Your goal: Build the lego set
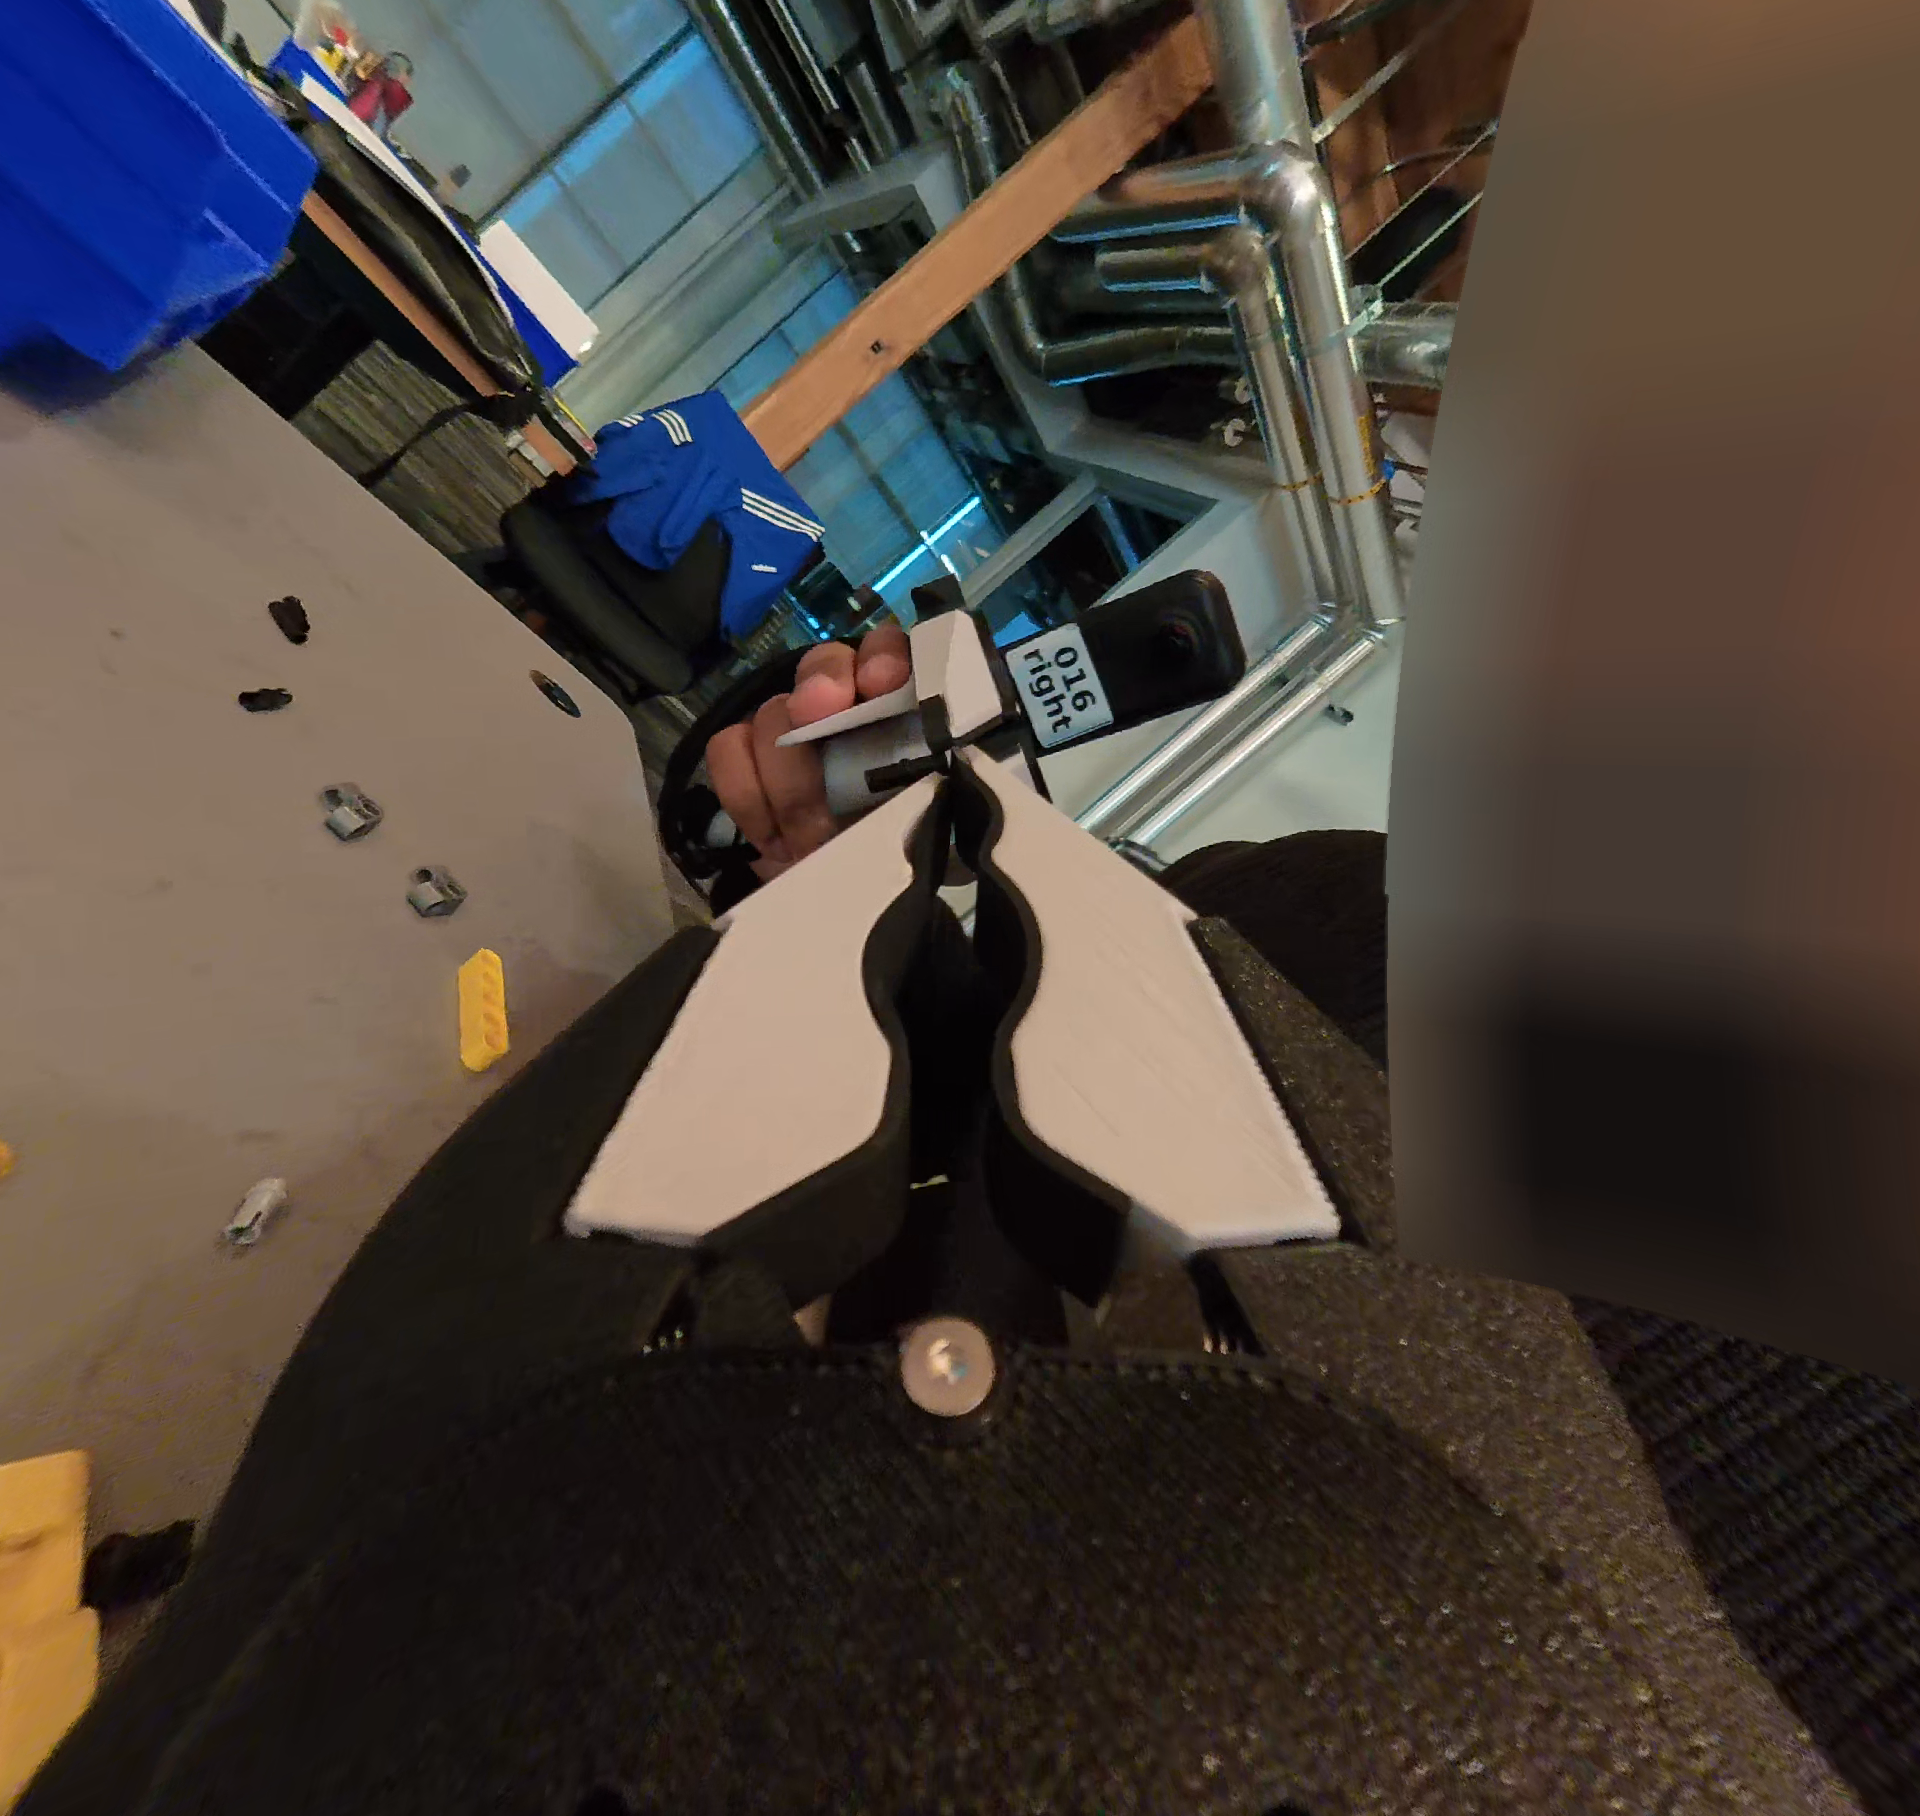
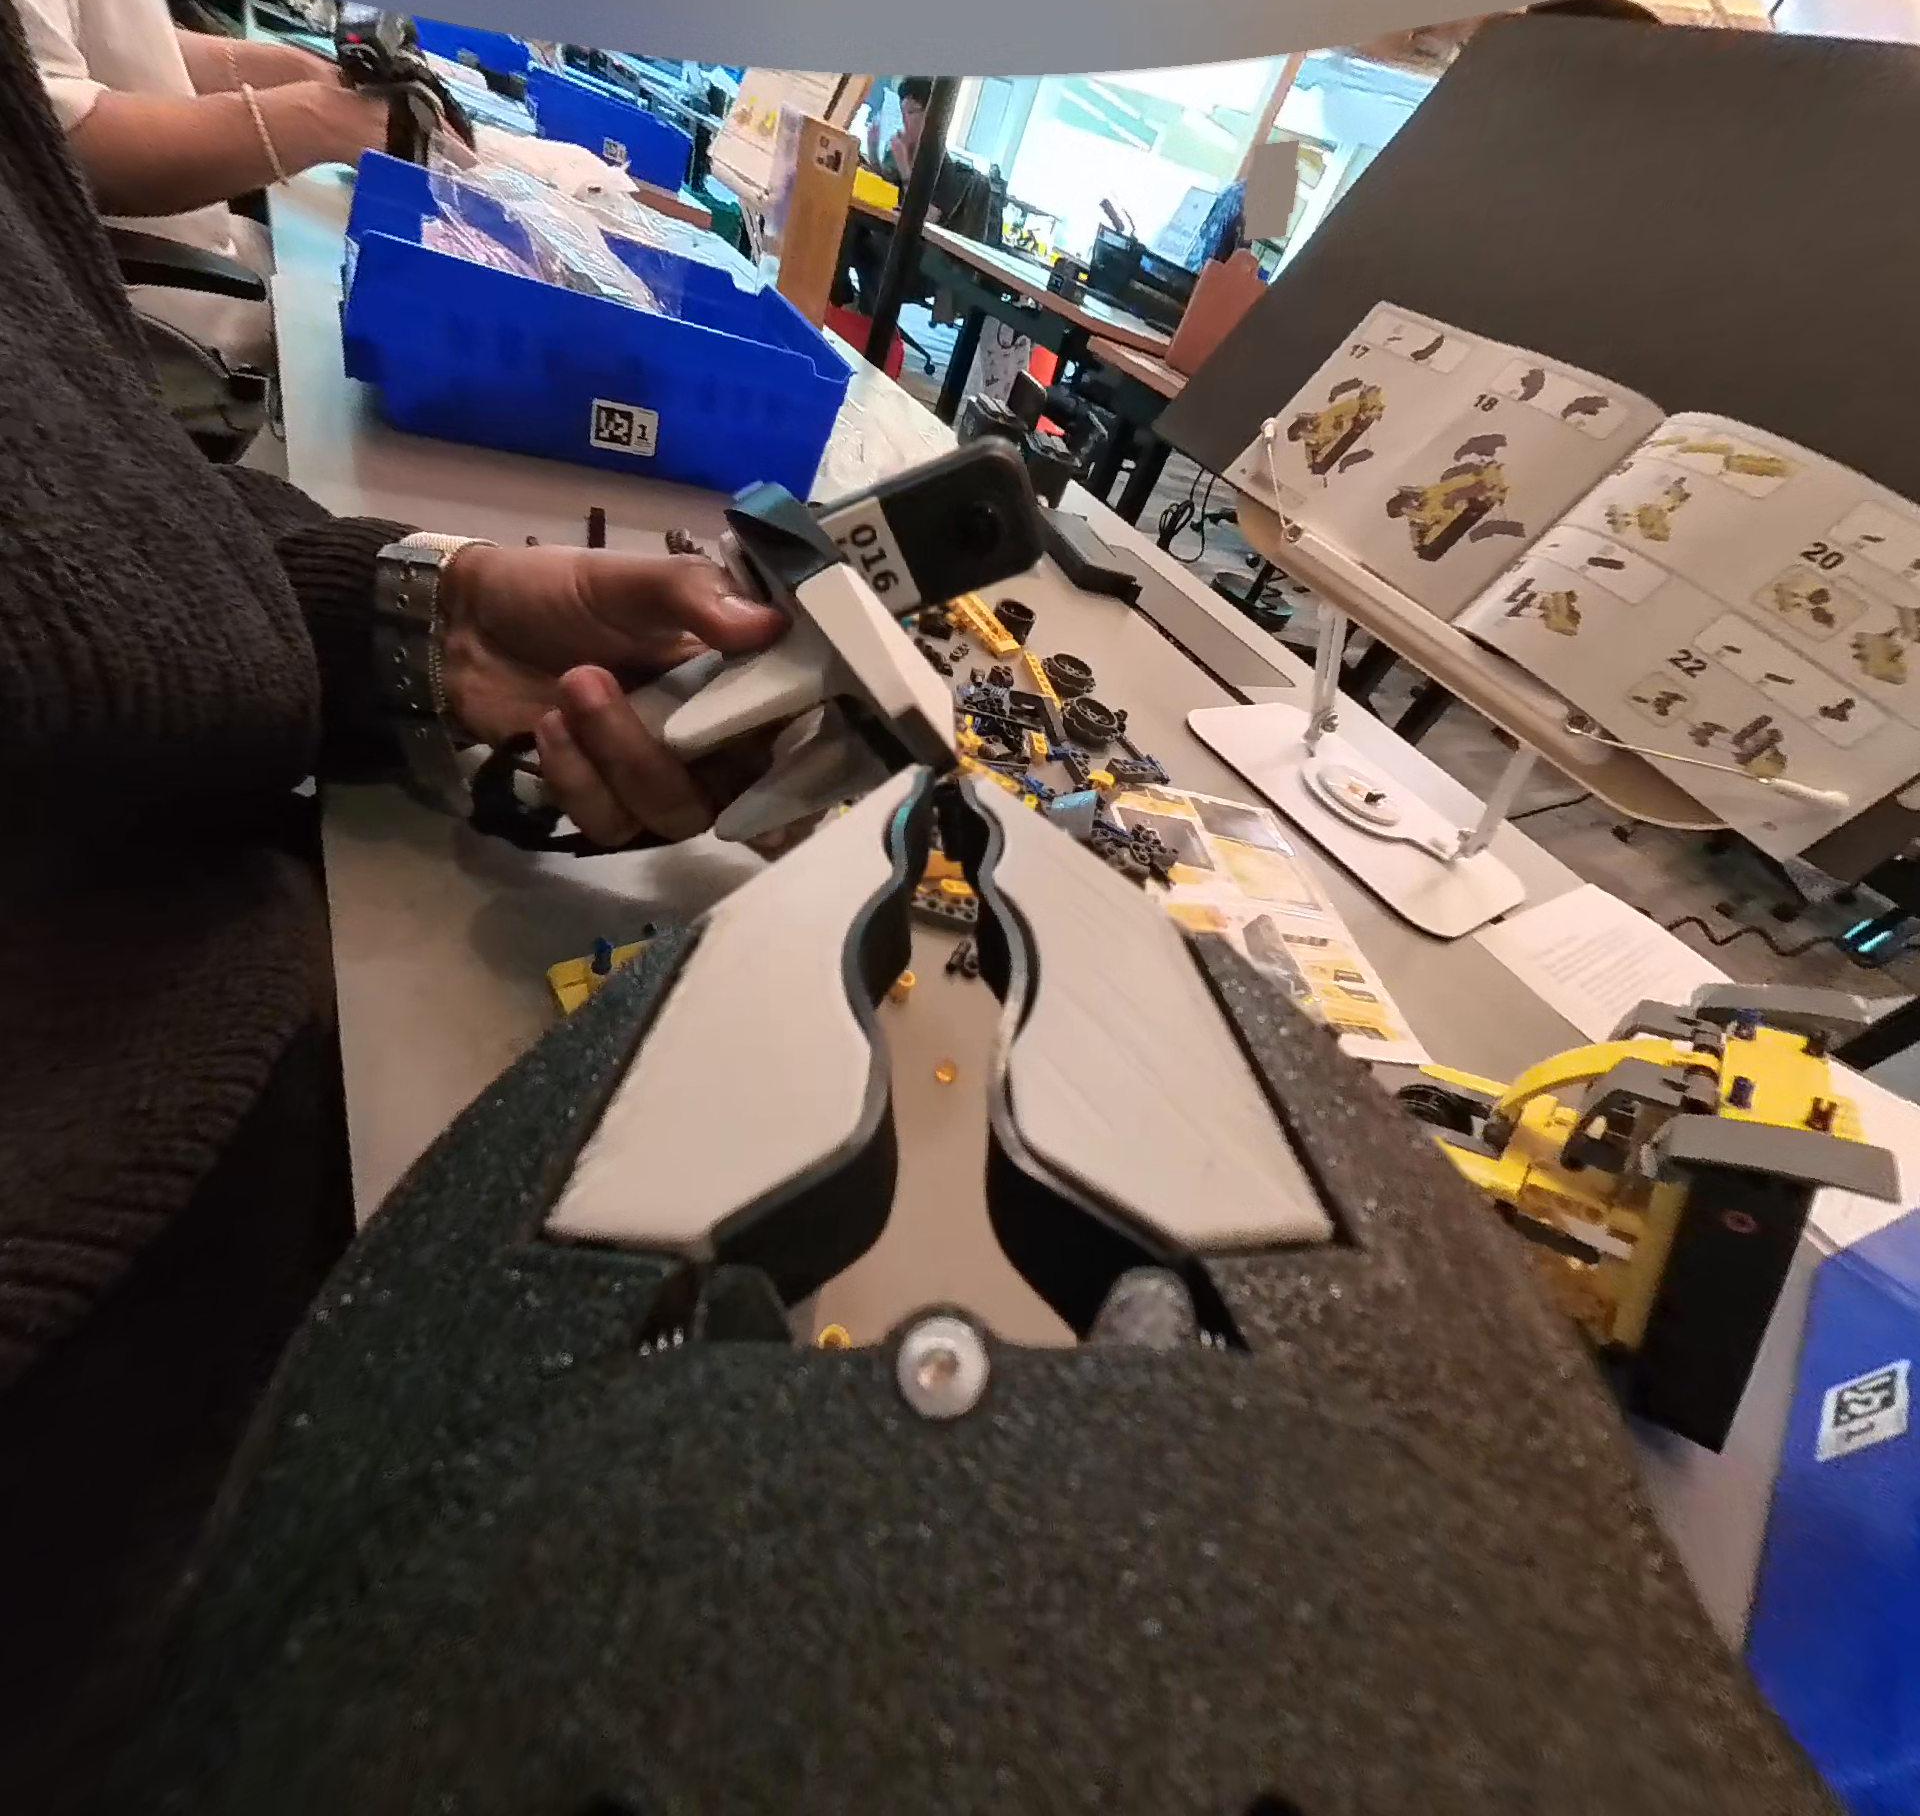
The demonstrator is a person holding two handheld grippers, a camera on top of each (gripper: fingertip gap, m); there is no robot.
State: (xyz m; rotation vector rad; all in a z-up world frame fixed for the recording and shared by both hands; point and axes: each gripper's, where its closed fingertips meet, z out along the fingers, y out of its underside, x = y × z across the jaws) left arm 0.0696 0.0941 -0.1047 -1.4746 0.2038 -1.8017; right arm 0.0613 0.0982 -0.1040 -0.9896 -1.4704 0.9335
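The left gripper has its fingers clenched, tips touching. They meet the nose of the right gripper, whose fingers are drawn nearly together. A dark bit shows between them, too small to make out. Both hang above the table. In the right wrist view a hand at 10 o'clock holds the left gripper. Loose bricks lie just past the tips at 1 o'clock, and a booklet stands open at 2 o'clock. A yellow model sits at 3 o'clock, and a blue bin at 11 o'clock.
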